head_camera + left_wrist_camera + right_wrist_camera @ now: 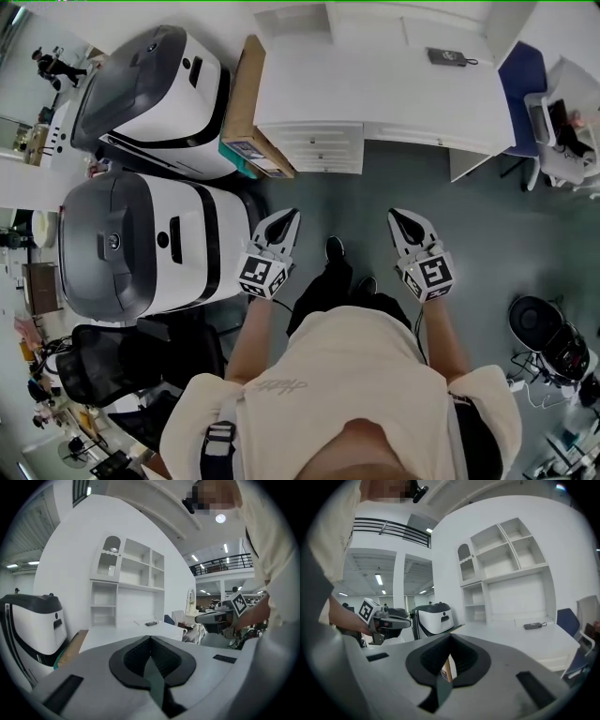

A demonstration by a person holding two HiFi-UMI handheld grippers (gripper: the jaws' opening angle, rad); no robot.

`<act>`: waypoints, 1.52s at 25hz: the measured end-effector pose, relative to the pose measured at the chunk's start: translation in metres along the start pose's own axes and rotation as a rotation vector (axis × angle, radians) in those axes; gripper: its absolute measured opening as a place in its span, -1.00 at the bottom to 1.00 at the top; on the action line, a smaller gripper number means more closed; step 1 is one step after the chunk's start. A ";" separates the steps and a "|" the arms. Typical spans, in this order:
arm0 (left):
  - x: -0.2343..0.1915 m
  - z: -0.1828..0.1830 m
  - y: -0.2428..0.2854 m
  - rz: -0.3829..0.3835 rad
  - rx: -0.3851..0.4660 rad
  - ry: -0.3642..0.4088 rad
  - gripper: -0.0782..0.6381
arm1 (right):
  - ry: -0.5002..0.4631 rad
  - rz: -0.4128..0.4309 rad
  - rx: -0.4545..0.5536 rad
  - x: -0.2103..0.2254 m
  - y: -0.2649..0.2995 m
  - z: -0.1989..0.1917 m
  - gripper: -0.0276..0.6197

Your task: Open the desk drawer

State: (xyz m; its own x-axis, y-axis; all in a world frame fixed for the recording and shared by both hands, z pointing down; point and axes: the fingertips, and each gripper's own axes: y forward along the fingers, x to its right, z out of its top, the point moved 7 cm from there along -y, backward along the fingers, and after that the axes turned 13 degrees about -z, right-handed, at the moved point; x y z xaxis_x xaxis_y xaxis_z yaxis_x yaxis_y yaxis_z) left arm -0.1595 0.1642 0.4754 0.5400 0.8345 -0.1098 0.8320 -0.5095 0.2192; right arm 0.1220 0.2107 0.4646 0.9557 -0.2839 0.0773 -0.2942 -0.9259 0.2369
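Note:
The white desk (394,89) stands ahead of me, with a stack of white drawers (314,148) under its left end, all pushed in. Both grippers hang over the grey floor, well short of the desk. My left gripper (292,217) points toward the drawers, jaws shut and empty. My right gripper (397,217) is level with it, tips together, holding nothing. In the left gripper view the closed jaws (150,638) aim at the desk top (122,632) and its shelf unit (126,583). The right gripper view has its closed jaws (450,636) before the same desk (525,639).
Two big white and grey machines (159,84) (141,246) stand at the left. A cardboard panel (246,89) leans beside the drawers. A black device (448,57) lies on the desk. A blue chair (520,80) is at the right, a black office chair (103,361) behind left.

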 end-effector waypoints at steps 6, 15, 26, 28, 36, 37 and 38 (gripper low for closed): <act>-0.061 0.019 0.040 -0.030 0.025 0.023 -0.77 | -0.087 -0.040 0.031 0.006 0.056 0.044 -0.92; -0.150 0.037 0.055 -0.028 0.046 0.037 -0.77 | -0.130 -0.059 0.040 -0.013 0.139 0.079 -0.92; -0.212 0.028 0.079 -0.069 0.025 -0.004 -0.77 | -0.114 -0.102 0.001 -0.011 0.183 0.083 -0.92; -0.215 0.025 0.086 -0.071 0.010 -0.018 -0.77 | -0.104 -0.103 -0.009 -0.006 0.186 0.080 -0.92; -0.221 0.043 0.120 -0.029 -0.010 -0.012 -0.77 | -0.092 -0.050 -0.026 0.035 0.212 0.068 -0.92; -0.223 0.046 0.124 -0.018 -0.015 -0.012 -0.77 | -0.091 -0.037 -0.024 0.042 0.218 0.069 -0.92; -0.226 0.048 0.130 -0.008 -0.018 -0.016 -0.77 | -0.093 -0.023 -0.021 0.050 0.225 0.072 -0.92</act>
State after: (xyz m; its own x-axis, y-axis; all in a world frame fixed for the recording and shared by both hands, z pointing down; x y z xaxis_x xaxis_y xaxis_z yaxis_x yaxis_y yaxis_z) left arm -0.1672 -0.1009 0.4818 0.5357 0.8348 -0.1272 0.8338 -0.4991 0.2360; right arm 0.1037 -0.0297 0.4524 0.9583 -0.2850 -0.0183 -0.2709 -0.9274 0.2578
